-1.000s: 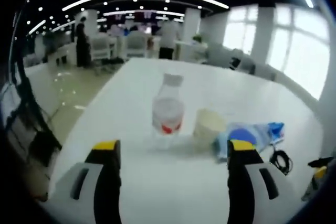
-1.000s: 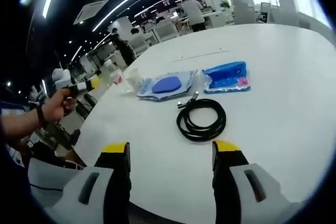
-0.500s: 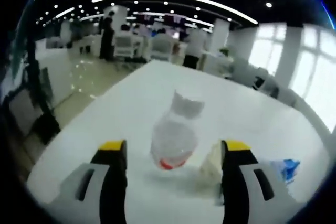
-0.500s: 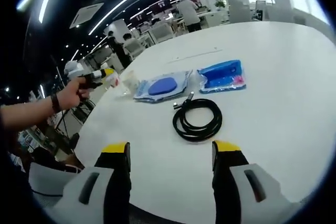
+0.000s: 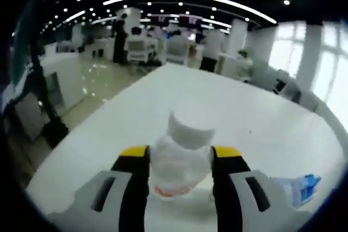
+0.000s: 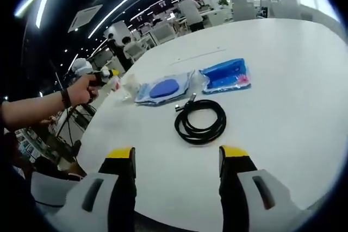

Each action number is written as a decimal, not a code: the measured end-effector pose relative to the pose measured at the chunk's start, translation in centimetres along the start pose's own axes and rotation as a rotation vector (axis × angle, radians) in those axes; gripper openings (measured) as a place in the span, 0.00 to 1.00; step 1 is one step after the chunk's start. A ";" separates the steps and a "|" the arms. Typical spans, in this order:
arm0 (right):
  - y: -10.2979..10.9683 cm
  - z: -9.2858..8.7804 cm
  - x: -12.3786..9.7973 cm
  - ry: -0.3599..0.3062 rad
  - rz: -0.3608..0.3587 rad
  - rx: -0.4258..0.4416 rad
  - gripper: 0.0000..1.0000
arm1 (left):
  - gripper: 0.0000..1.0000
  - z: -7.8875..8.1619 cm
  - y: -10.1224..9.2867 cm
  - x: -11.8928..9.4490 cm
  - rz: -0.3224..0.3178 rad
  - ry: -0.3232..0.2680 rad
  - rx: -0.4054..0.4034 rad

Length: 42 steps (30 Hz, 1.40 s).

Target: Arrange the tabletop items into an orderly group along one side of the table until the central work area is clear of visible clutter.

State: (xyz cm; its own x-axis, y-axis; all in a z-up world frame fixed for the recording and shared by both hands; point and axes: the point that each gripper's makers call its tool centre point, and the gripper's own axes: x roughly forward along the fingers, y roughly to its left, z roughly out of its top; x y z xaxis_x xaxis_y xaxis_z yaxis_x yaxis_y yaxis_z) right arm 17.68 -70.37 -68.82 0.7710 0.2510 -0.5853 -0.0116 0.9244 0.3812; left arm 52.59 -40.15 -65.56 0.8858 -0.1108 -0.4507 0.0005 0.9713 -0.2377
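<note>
Coiled black cable (image 6: 199, 121) lies mid-frame below two blue packets (image 6: 224, 75). Left tongs (image 5: 179, 158) flank the upright bottle (image 5: 181, 158), contact unclear; right tongs (image 6: 176, 158) gape empty.

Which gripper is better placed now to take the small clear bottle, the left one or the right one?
Left. The bottle already sits between the left gripper jaws. The right gripper hangs open near the black cable, far from it.

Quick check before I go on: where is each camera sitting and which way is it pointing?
Left gripper view: rides the left hand-held gripper, looking along the white table; its jaws flank a clear bottle.
Right gripper view: rides the right hand-held gripper, facing a black cable and blue packets; the person's hand shows.
Shared: the table.
</note>
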 end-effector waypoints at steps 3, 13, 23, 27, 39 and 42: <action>-0.2 0.3 -0.1 -0.012 -0.007 0.009 0.61 | 0.42 0.0 0.1 -0.2 -0.032 0.005 0.035; 0.2 0.1 0.1 0.002 -0.002 -0.013 0.61 | 0.41 -0.4 -1.3 -0.3 -0.217 0.066 0.122; 0.1 0.2 -0.1 -0.002 -0.005 -0.012 0.60 | 0.41 -0.9 -2.1 -0.8 -0.355 0.112 0.193; 0.2 0.2 0.0 -0.001 0.000 -0.012 0.60 | 0.41 -1.2 -2.4 -1.2 -0.394 0.127 0.217; 1.0 -0.2 0.2 0.018 0.018 -0.052 0.60 | 0.41 -1.6 -3.0 -1.5 -0.429 0.135 0.242; 1.0 -0.1 0.2 0.019 0.021 -0.057 0.60 | 0.41 -1.5 -2.9 -1.4 -0.417 0.130 0.225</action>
State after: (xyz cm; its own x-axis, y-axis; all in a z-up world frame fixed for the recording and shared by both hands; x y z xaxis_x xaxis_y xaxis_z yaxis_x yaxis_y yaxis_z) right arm 17.76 -69.36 -68.69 0.7577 0.2756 -0.5915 -0.0645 0.9337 0.3523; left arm 50.70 -43.10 -65.54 0.7235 -0.5116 -0.4636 0.4562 0.8583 -0.2351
